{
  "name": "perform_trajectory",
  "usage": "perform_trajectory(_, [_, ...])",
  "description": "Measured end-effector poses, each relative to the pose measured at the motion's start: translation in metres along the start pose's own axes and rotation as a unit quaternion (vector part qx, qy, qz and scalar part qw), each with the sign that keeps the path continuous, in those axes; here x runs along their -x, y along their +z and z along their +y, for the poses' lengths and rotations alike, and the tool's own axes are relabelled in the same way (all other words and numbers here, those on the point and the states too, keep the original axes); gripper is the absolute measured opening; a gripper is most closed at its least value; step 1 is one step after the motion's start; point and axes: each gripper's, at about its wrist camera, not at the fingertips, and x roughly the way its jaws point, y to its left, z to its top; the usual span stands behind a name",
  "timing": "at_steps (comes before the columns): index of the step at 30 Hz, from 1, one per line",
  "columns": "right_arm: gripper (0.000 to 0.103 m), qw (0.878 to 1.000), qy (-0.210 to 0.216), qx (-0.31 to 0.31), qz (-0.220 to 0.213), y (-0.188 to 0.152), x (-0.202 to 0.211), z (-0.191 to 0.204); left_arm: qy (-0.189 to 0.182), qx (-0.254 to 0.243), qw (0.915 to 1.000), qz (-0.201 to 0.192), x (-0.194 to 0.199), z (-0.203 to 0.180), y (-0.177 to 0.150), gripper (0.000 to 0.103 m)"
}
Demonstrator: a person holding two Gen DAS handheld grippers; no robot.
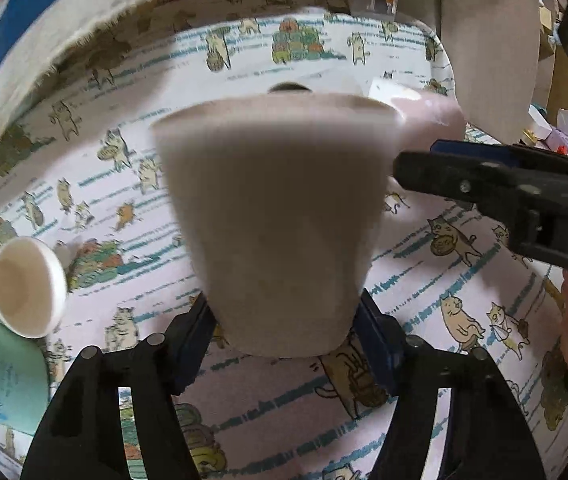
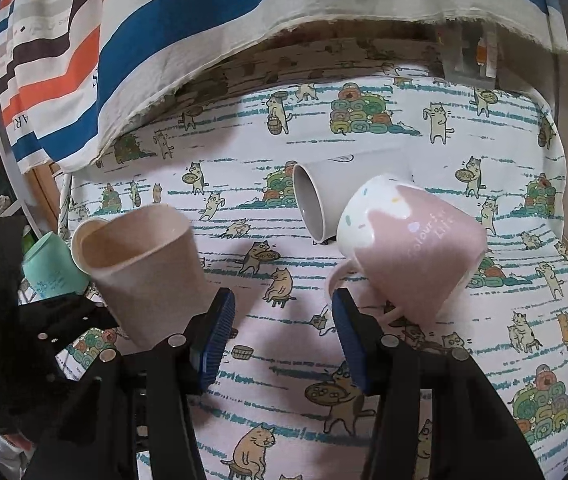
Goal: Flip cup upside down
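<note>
A beige tapered cup (image 1: pixel 279 220) fills the left wrist view, held above the table with its rim up and tilted away. My left gripper (image 1: pixel 286 344) is shut on its narrow base. It also shows at the left of the right wrist view (image 2: pixel 143 268), tilted. My right gripper (image 2: pixel 281 340) is open and empty; in the left wrist view it reaches in from the right (image 1: pixel 404 170). A pink and white mug (image 2: pixel 408 248) lies tilted just past the right finger, its handle by the pad.
A grey mug (image 2: pixel 316 204) lies on its side behind the pink mug. A small white cup (image 1: pixel 23 286) lies at left, beside a mint green cup (image 2: pixel 49 270). The cat-print cloth (image 2: pixel 284 380) covers the table. A striped cloth (image 2: pixel 203 40) hangs at the back.
</note>
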Motion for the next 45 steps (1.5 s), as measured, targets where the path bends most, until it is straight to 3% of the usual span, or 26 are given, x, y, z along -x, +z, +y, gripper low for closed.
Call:
perform_trajectory(5, [0.052, 1.0, -0.002, -0.002, 0.001, 0.0, 0.0, -0.002, 0.021, -0.018, 0.9991, -0.032, 0.017, -0.003, -0.002, 0.066])
perform_trajectory(20, [0.052, 1.0, -0.012, -0.015, -0.005, 0.001, 0.001, -0.008, 0.021, -0.007, 0.9964, -0.082, 0.053, 0.017, 0.006, 0.065])
perform_trajectory(33, [0.052, 1.0, -0.01, -0.016, -0.002, 0.001, 0.001, -0.009, 0.034, -0.007, 0.9945, -0.099, 0.068, 0.022, 0.031, 0.063])
perform_trajectory(34, [0.052, 1.0, -0.01, -0.016, -0.002, 0.001, 0.001, -0.009, 0.035, -0.006, 0.9943, -0.1, 0.069, 0.022, 0.033, 0.055])
perform_trajectory(35, [0.052, 1.0, -0.009, -0.016, -0.001, 0.001, 0.0, -0.009, 0.038, -0.007, 0.9942, -0.101, 0.069, 0.022, 0.035, 0.023])
perform_trajectory(36, [0.052, 1.0, -0.008, -0.015, -0.001, 0.001, 0.0, -0.009, 0.035, -0.007, 0.9948, -0.095, 0.069, 0.022, 0.037, 0.017])
perform_trajectory(41, [0.052, 1.0, -0.007, -0.013, -0.001, 0.001, 0.001, -0.007, 0.015, 0.012, 0.9961, -0.087, 0.065, 0.029, 0.037, 0.022])
perform_trajectory(43, [0.052, 1.0, -0.006, -0.014, -0.001, 0.0, 0.001, -0.007, 0.022, 0.008, 0.9953, -0.094, 0.068, 0.029, 0.032, 0.042])
perform_trajectory(44, [0.052, 1.0, -0.005, -0.014, -0.001, 0.0, 0.001, -0.007, 0.03, 0.008, 0.9942, -0.102, 0.071, 0.029, 0.03, 0.059])
perform_trajectory(45, [0.052, 1.0, -0.005, -0.014, -0.001, 0.0, 0.001, -0.007, 0.037, 0.007, 0.9926, -0.115, 0.076, 0.031, 0.027, 0.068])
